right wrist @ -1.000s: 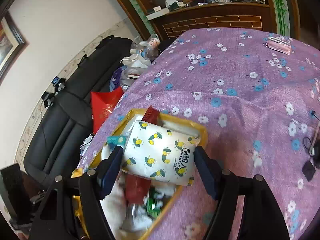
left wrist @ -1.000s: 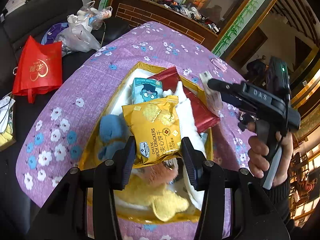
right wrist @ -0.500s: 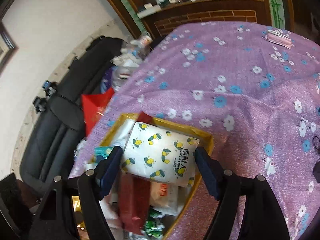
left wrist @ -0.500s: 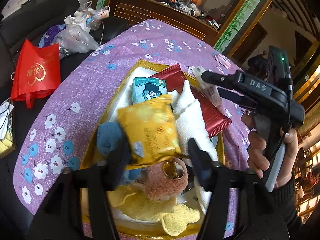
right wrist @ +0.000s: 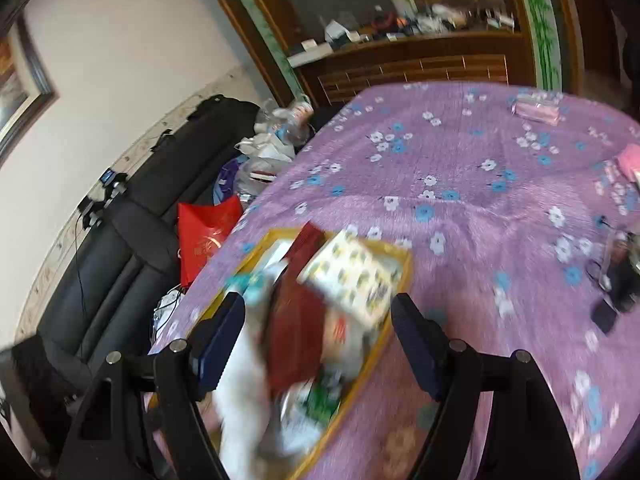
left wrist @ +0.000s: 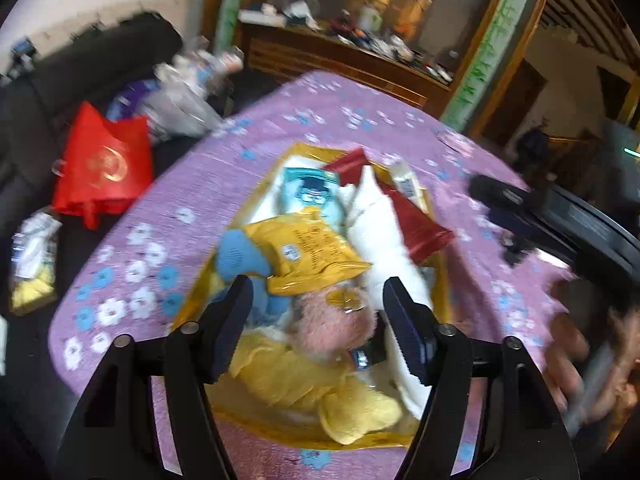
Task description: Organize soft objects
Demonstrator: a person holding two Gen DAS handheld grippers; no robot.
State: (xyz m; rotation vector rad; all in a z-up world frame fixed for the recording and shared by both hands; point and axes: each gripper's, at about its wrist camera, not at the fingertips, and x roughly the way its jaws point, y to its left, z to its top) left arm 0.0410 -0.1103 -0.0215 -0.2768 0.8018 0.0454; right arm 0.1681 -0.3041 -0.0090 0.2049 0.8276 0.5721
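Note:
A gold-rimmed tray (left wrist: 256, 196) on the purple flowered table holds soft things. A yellow cracker packet (left wrist: 308, 252) lies loose on a blue plush (left wrist: 240, 256), beside a white towel (left wrist: 384, 240), a pink plush (left wrist: 332, 328) and a yellow plush (left wrist: 328, 392). My left gripper (left wrist: 320, 324) is open and empty above them. In the right wrist view my right gripper (right wrist: 316, 336) is open; the white tissue pack with yellow print (right wrist: 352, 276) lies free on the tray (right wrist: 384, 344) beyond the fingers. The right gripper also shows in the left wrist view (left wrist: 520, 216).
A red packet (left wrist: 416, 224) and a teal carton (left wrist: 308, 196) lie in the tray. A red bag (left wrist: 104, 164) and plastic bags (left wrist: 180, 104) sit on the black sofa (right wrist: 120, 248) at left. A pink pouch (right wrist: 536, 108) and cables (right wrist: 616, 284) lie on the table.
My left gripper opened and let go of the yellow cracker packet, which dropped onto the tray. My right gripper opened and let go of the tissue pack and pulled back.

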